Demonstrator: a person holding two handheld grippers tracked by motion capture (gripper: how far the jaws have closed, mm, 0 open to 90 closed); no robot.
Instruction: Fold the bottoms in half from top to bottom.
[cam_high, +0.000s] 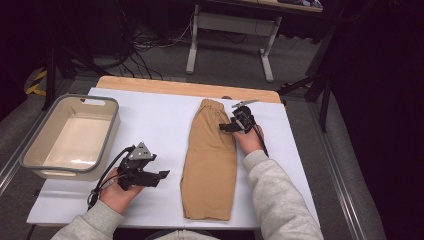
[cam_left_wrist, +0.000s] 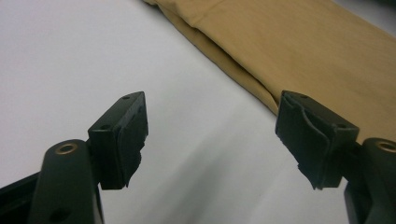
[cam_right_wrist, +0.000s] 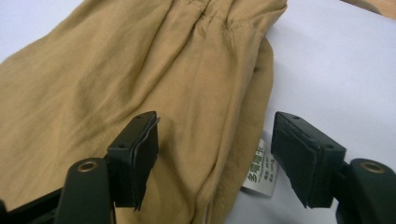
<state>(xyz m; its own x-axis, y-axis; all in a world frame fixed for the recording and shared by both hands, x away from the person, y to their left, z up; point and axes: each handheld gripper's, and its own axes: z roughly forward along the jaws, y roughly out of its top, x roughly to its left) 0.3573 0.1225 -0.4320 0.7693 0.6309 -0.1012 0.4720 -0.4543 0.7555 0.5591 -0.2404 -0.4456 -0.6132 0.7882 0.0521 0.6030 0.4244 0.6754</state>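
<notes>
From above, the tan shorts (cam_high: 209, 160) lie folded lengthwise at table centre, your right gripper (cam_high: 231, 126) at their two o'clock edge. Left gripper (cam_left_wrist: 212, 140): jaws wide, empty, so close in on the near fold. Right gripper (cam_right_wrist: 215, 158): jaws apart over the fabric edge by the care label (cam_right_wrist: 261, 170); pinch both layers

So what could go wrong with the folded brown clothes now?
1. The right tongs hang open over the edge of the tan garment, right by its white label. If they close there, they might pinch only the top layer, and the fold could fall open.
2. The left tongs are open beside the garment's lower edge, above the white table cover. They might snag the cover instead of the cloth.
</notes>
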